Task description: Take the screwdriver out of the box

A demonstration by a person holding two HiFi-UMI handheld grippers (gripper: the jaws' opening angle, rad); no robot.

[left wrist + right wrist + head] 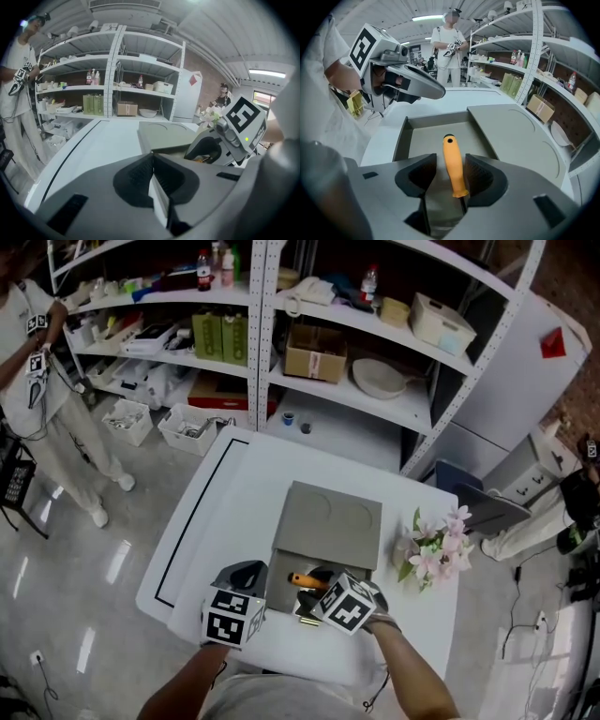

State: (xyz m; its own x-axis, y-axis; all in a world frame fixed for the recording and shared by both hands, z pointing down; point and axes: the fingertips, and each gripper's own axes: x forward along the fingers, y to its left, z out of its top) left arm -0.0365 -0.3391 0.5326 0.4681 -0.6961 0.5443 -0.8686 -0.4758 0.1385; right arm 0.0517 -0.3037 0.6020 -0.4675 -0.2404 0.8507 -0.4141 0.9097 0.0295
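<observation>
A grey box (277, 570) stands open on the white table (234, 493), its lid (328, 519) slid toward the far side. Inside lies a screwdriver (307, 580) with an orange handle. My right gripper (317, 598) points down into the box. In the right gripper view its jaws are open on both sides of the orange handle (452, 161), the pads (474, 176) not pressing it. The dark shaft runs back under the gripper. My left gripper (248, 574) hangs just left of the box; its jaws (152, 177) are shut with nothing in them.
A bunch of pink artificial flowers (433, 549) lies right of the box. Metal shelves (328, 343) with cartons and bottles stand beyond the table. A person (37, 381) stands on the floor at far left. A black line (192, 512) runs along the table's left side.
</observation>
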